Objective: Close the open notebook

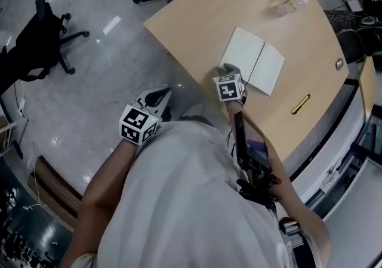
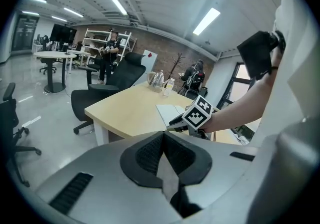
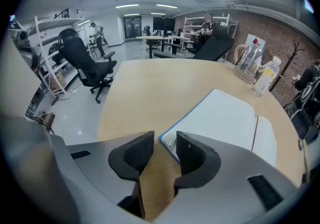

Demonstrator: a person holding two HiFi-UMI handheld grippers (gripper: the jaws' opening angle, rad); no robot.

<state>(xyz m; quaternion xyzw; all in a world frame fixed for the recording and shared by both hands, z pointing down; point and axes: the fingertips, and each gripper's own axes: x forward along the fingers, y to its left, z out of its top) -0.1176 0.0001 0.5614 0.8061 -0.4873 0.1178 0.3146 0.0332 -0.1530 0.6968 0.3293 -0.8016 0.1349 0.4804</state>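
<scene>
Closing hasn't begun: the notebook (image 1: 252,59) lies open and flat toward the edge of the desk (image 1: 197,22) nearest me, with my right gripper (image 1: 226,71) at the page corner closest to that edge. Only the right gripper view shows those jaws slightly apart and holding nothing, with the corner just ahead. The left gripper view shows my left gripper (image 2: 162,140) pressed together and empty, off the desk.

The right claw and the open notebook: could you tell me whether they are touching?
Cannot tell. In the right gripper view the right claw stands open at a corner of the notebook, hiding its edge; no view shows contact or a gap.
</scene>
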